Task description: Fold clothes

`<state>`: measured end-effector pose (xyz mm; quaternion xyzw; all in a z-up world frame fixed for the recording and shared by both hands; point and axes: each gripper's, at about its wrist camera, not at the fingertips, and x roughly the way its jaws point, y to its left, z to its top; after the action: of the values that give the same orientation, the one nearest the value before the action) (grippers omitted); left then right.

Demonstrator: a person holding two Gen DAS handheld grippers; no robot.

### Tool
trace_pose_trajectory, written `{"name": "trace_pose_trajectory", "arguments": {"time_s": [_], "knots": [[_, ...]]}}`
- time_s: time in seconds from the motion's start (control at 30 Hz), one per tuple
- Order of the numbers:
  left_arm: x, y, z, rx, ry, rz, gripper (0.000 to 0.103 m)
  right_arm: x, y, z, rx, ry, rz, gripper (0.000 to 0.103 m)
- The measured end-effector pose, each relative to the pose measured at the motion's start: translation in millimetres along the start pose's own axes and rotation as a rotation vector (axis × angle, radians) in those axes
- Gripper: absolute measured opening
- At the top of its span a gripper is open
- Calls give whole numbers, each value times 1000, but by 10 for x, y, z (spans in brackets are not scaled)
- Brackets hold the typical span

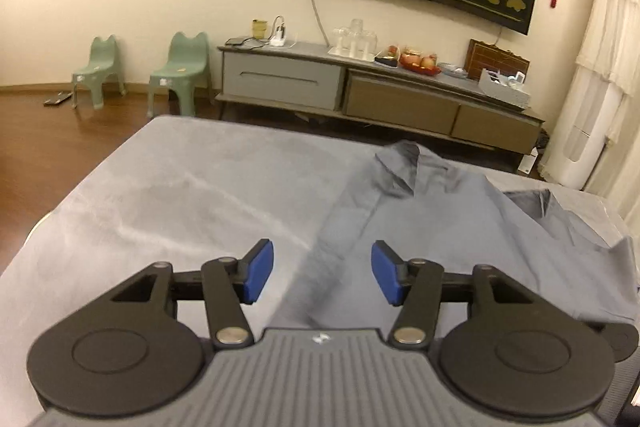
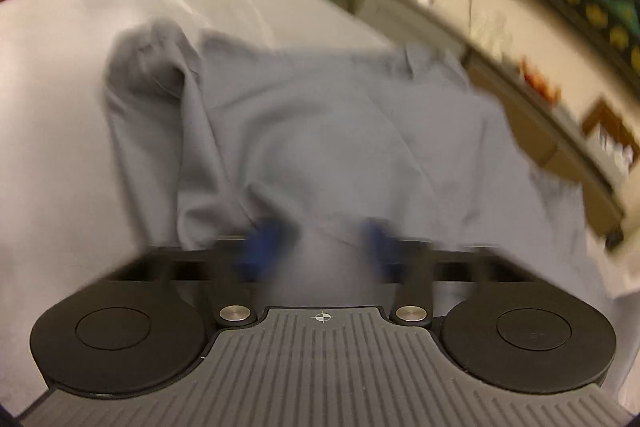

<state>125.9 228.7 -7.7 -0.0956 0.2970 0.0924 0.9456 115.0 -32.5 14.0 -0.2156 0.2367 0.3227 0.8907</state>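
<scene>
Shirt: grey-blue collared cloth shirt (image 1: 460,223) is laid on the grey cloth-covered table (image 1: 168,187), on the right part of it as seen from the left wrist view.
Shirt axis: the long axis is seen running from the near edge of the table toward the far edge, with the collar (image 1: 400,163) pointing away, toward the low grey and brown cabinet (image 1: 380,95) by the wall.
Shirt lie: the cloth is rumpled, not flat; in the right wrist view a bunched sleeve (image 2: 152,75) is raised at the left of the body, though that view is blurred.
Left gripper: the black left gripper with blue pads (image 1: 322,273) is held over the table at the shirt's lower left edge; its jaws are spread wide and nothing is gripped between them. Contact with the cloth cannot be told.
Right gripper: the black right gripper with blue pads (image 2: 320,243) is placed at the near hem of the shirt; the pads are blurred but are seen well apart, with cloth lying between and over them. Whether the cloth is pinched cannot be told.
Background: two pale green plastic chairs (image 1: 140,71) are stood against the wall.
</scene>
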Motion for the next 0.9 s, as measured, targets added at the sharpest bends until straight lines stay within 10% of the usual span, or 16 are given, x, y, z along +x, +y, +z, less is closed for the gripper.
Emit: {"name": "trace_pose_trajectory", "arguments": {"time_s": [0.23,0.47,0.63,0.7,0.9], "knots": [[343,385,-103,-68,84,-115,57,-305,-491,151,118,-25,-117,1],[296,301,-92,63,63,-88,71,-1290,-1842,-666,520,-56,-710,3],[646,-111,221,134,109,-156,83,-1649,-2577,-1682,854,92,-962,32],[882,-317,369,147,148,-195,93,-1658,-2548,-1599,822,11,-970,66],[2001,-900,559,152,318,-124,93,-1671,-2464,-1366,723,-218,-987,95]]}}
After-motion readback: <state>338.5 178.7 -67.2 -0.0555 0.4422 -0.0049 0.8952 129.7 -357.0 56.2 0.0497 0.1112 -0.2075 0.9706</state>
